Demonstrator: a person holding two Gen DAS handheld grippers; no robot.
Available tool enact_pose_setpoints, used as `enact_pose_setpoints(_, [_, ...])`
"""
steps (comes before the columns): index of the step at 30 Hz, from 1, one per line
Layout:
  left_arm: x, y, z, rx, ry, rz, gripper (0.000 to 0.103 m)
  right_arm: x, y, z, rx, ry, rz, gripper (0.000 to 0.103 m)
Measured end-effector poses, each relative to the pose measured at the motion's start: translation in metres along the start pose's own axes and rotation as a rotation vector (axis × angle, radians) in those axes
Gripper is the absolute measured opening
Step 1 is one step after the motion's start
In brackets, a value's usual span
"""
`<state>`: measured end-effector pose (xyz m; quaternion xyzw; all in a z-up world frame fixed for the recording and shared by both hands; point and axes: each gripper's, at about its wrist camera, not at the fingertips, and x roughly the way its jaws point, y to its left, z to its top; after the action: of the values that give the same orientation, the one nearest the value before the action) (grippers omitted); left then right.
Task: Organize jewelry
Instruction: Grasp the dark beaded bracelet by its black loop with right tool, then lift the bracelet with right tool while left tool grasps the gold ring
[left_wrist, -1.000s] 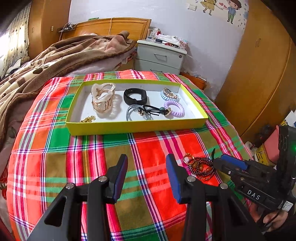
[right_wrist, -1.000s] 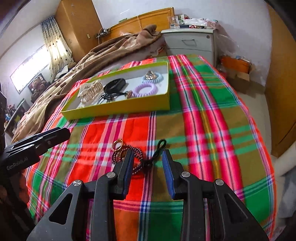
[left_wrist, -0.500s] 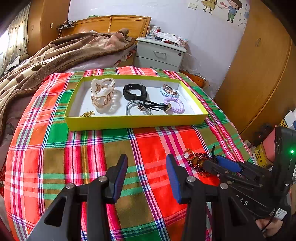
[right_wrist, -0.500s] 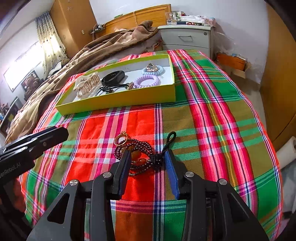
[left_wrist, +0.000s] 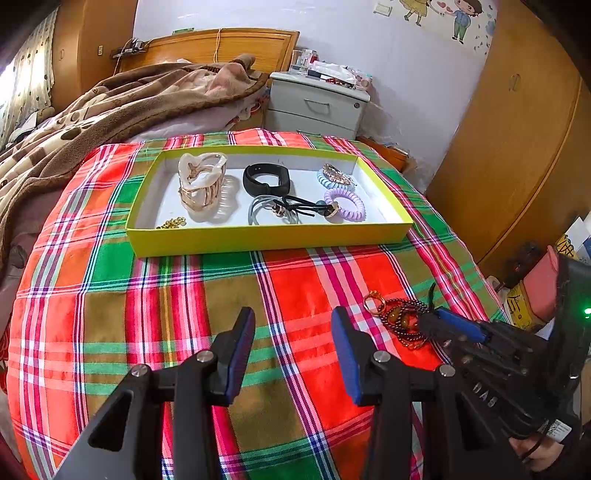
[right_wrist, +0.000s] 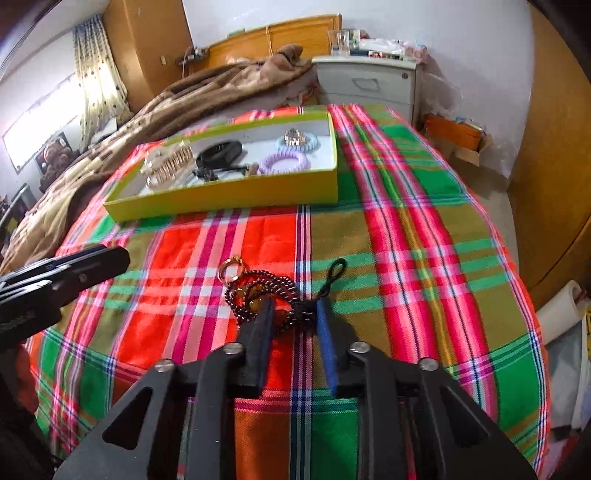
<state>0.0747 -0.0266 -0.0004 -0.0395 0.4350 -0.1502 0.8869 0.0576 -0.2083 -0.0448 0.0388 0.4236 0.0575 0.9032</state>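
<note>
A dark beaded bracelet (right_wrist: 264, 286) with a gold ring and a black cord lies on the plaid cloth; it also shows in the left wrist view (left_wrist: 400, 317). My right gripper (right_wrist: 293, 310) is down on the cloth with its jaws partly open around the bracelet's near end and knot. My left gripper (left_wrist: 291, 325) is open and empty above the cloth, left of the bracelet. A yellow tray (left_wrist: 266, 236) farther back holds a beige hair claw (left_wrist: 201, 182), a black band (left_wrist: 266, 179), hair ties and coil ties (left_wrist: 345, 203).
A brown blanket (left_wrist: 110, 107) is heaped on the bed at the back left. A grey nightstand (left_wrist: 317, 105) stands behind the tray. Wooden wardrobe doors (left_wrist: 517, 147) are on the right. The plaid cloth (left_wrist: 184, 295) drops off at its rounded edges.
My right gripper has moved forward and down onto the bracelet, and its jaws have narrowed around the near end. My left gripper has stayed open and nearly still.
</note>
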Motion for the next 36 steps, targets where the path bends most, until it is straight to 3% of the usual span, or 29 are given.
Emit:
enact_pose_setpoints(7, [0.003,0.001,0.0,-0.002,0.009,0.001,0.045,-0.009,-0.011,-0.002,0.029,-0.031,0.044,0.014])
enact_pose_setpoints(16, [0.013,-0.005,0.002,0.01,0.038,-0.035,0.045,-0.028,-0.028,0.007,0.058,-0.1,0.027,0.014])
enact_pose_setpoints(24, [0.029,-0.029,0.005,0.083,0.079,-0.098,0.045,-0.035,-0.038,0.009,0.08,-0.127,0.021,0.014])
enact_pose_setpoints(36, [0.054,-0.061,0.01,0.166,0.122,-0.093,0.045,-0.045,-0.051,0.01,0.095,-0.163,0.024,0.014])
